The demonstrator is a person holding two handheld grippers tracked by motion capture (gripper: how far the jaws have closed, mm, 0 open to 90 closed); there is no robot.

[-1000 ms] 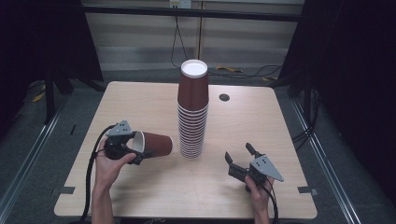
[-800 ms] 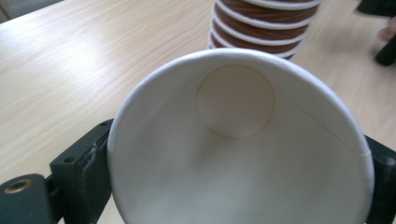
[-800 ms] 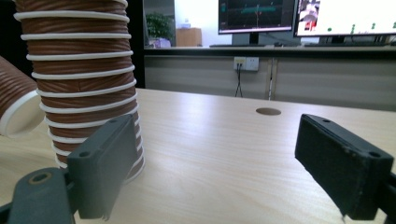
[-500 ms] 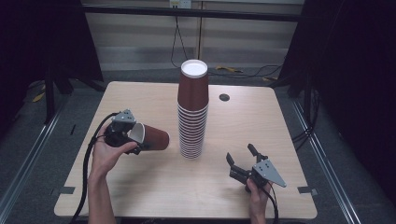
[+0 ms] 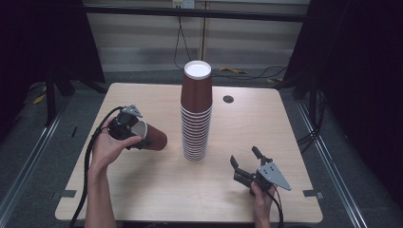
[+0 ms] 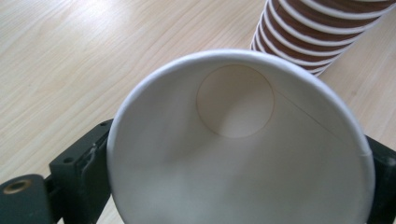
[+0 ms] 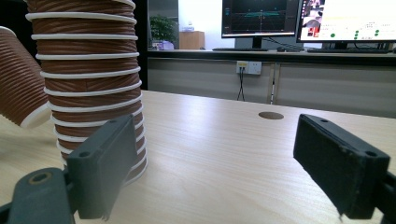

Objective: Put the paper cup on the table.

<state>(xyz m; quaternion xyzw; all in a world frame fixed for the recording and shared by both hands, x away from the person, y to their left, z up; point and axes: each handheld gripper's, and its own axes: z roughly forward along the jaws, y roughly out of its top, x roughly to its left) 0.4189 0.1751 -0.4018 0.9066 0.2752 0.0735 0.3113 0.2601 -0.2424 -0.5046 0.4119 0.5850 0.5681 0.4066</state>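
Note:
A tall stack of brown ribbed paper cups (image 5: 196,114) stands mid-table, topped by an upside-down cup with a white base. It also shows as the stack (image 6: 317,32) and the stack (image 7: 88,79) in the gripper views. My left gripper (image 5: 140,135) is shut on a single brown cup (image 5: 156,139), held sideways above the table left of the stack, its base toward the stack. The cup's white inside (image 6: 238,154) faces the camera, a black jaw at each side of the rim. That cup (image 7: 18,88) appears left of the stack. My right gripper (image 5: 244,156) rests open and empty at the front right.
The wooden table (image 5: 266,123) has a small dark round hole (image 5: 228,99) behind the stack on the right. Black frame posts and cables stand around the table. Monitors (image 7: 345,18) sit on a desk beyond the far edge.
My left hand has lifted the held cup and carried it a little farther from the front edge, still gripping it. The right gripper has stayed where it was.

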